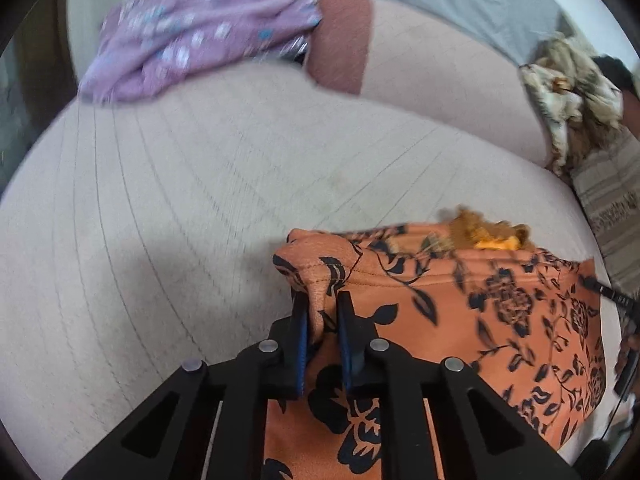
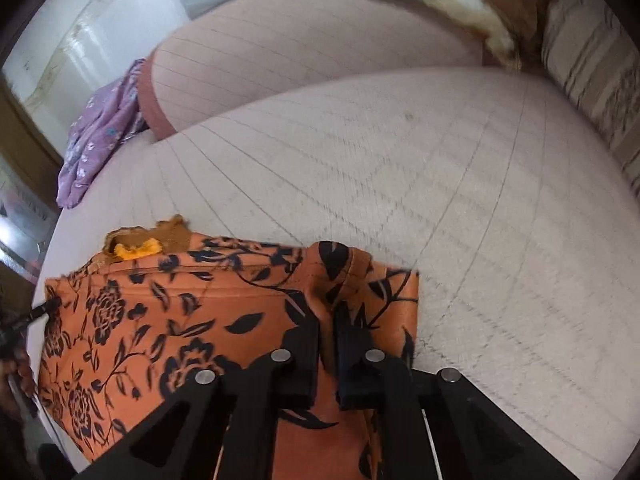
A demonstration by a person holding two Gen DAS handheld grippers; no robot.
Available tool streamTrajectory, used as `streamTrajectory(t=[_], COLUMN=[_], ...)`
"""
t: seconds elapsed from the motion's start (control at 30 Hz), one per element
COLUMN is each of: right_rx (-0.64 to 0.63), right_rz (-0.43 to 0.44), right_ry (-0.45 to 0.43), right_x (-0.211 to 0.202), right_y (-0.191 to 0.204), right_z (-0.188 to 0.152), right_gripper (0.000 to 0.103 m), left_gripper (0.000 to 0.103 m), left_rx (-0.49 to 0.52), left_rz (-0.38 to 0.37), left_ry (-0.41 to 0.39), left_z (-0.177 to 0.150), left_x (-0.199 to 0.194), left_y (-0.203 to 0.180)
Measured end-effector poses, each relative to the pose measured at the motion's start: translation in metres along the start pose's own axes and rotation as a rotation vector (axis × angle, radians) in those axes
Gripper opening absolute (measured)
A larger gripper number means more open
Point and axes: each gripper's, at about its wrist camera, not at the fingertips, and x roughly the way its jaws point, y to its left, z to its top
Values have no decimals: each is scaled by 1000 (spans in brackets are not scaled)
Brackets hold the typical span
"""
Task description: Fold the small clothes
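Observation:
An orange garment with a black flower print (image 1: 460,320) lies on the pale bed near the front edge. My left gripper (image 1: 323,300) is shut on a bunched fold at the garment's left corner, with cloth pinched between the blue pads. In the right wrist view the same orange garment (image 2: 168,320) spreads to the left. My right gripper (image 2: 327,314) is shut on its raised right corner. A brown and yellow scrap of cloth (image 2: 148,240) pokes out at the garment's far hem. The left gripper's tip (image 2: 44,310) shows at the garment's left edge.
A purple flowered garment (image 1: 192,36) lies at the far left of the bed beside a pink pillow with a rust band (image 1: 340,40). A beige patterned cloth (image 1: 572,96) is heaped at the far right by a striped cushion (image 1: 608,208). Bare quilted sheet (image 2: 400,168) lies beyond the garment.

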Motion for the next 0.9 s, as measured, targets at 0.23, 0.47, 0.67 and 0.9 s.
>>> streamTrajectory(t=[0.23, 0.47, 0.67, 0.9], right_rx=[29, 111, 132, 66], right_rz=[-45, -32, -56, 260], right_ry=[-157, 14, -93, -133], right_x=[-57, 18, -40, -97], right_y=[-13, -34, -33, 21], right_z=[12, -7, -4, -34], right_gripper=[6, 15, 22, 72], left_gripper=[16, 55, 56, 56], left_rx=[20, -77, -188, -59], left_rz=[30, 122, 52, -130], left_ry=[-92, 35, -128, -95], left_z=[12, 11, 6, -51], left_x=[-7, 37, -41, -80], left_y=[-12, 12, 42, 4])
